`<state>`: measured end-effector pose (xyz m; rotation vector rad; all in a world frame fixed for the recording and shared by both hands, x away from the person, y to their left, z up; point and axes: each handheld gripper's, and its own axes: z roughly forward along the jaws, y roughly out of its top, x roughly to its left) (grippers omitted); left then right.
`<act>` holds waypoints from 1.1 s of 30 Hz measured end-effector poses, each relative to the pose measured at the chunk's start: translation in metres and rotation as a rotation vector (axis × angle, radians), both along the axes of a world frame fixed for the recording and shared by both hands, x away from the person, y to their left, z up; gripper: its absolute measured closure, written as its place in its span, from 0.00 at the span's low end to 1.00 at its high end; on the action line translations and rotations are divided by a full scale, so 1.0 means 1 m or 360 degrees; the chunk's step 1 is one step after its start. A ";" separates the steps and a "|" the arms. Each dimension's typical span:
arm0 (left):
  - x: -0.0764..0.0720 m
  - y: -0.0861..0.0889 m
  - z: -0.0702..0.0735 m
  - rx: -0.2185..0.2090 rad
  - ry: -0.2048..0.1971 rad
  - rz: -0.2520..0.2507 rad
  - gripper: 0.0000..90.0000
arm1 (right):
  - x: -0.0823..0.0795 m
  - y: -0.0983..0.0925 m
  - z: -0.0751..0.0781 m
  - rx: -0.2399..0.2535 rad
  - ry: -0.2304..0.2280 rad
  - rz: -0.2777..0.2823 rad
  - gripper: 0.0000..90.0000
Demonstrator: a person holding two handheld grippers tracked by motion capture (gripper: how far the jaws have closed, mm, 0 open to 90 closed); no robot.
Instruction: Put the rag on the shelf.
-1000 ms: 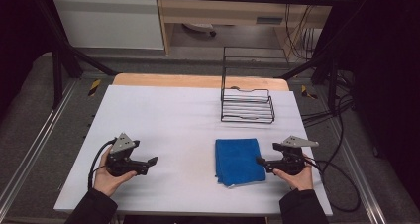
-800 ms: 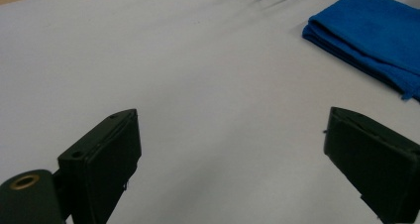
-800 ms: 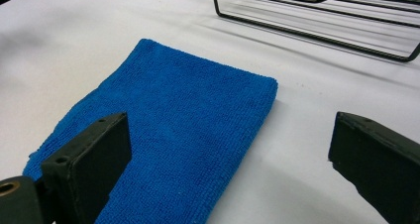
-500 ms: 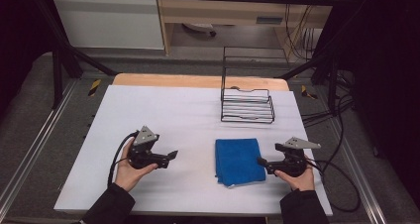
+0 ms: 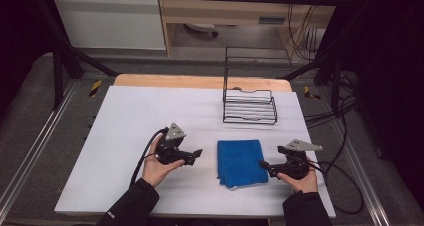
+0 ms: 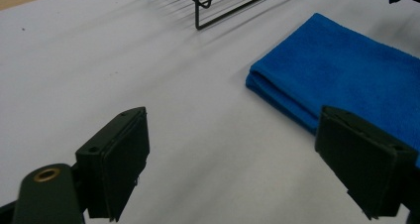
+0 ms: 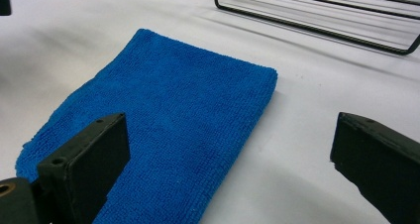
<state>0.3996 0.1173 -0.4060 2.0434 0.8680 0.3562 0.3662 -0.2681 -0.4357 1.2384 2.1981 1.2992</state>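
- One folded blue cloth lies on the tabletop.
- One black wire rack stands on the same tabletop.
- Two grippers, one per hand: the left gripper and the right gripper.
- One white tabletop.

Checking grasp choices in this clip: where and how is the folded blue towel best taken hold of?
Probably by a side edge of the folded blue terry towel, coming in low and level from the side. It lies flat on the white table, so only its stacked edges give the jaws something to close on. The open left tool faces its left edge; the open right tool is at its right edge.
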 end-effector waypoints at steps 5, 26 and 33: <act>0.007 -0.018 -0.002 0.0022 0.0034 0.0006 0.22 | 0.000 0.001 -0.001 -0.0005 0.0011 0.0000 0.03; 0.036 -0.079 -0.024 0.0096 0.0183 0.0030 0.54 | 0.000 0.003 -0.003 -0.0015 0.0028 0.0018 0.04; 0.048 -0.087 -0.032 0.0124 0.0209 0.0035 0.66 | 0.001 0.003 -0.003 -0.0020 0.0037 0.0024 0.05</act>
